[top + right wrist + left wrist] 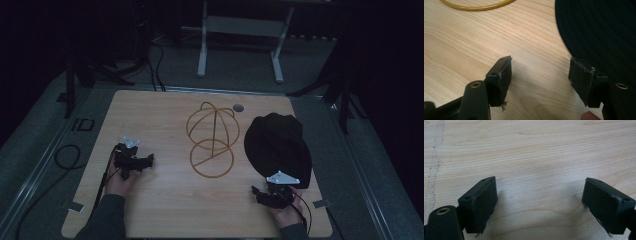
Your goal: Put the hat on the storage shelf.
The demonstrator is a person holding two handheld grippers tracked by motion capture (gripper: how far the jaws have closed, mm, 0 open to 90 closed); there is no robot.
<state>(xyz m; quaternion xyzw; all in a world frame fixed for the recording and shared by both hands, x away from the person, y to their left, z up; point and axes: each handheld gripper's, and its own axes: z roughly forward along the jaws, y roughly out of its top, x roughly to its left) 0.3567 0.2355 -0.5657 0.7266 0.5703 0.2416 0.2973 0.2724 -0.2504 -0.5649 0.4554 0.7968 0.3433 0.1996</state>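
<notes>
One wooden bench (165,200) carries everything, and its pale top has a small round grommet hole (238,107) near the far edge. On it lies one black hat (278,147), the largest thing there, resting crown up on the right side of the bench, close to the near edge. In the right gripper view its dark ribbed cloth (604,32) spreads across the upper right, and the brim edge runs just beside the right-hand jaw; whether that jaw touches the cloth cannot be told.

Next in size comes one yellow wire hat stand (212,139) — a domed cage above a flat ring base — standing at the middle of the bench, just beside the hat and apart from it. Nothing sits on it. An arc of its ring (477,6) shows at the top of the right gripper view.

There are two tongs, one in each hand. The right tongs (540,75) sit at the near brim of the hat, spread wide with bare wood between the jaws — released. The left tongs (540,202) hang low over bare wood on the left side, well apart from both hat and stand, likewise released.
</notes>
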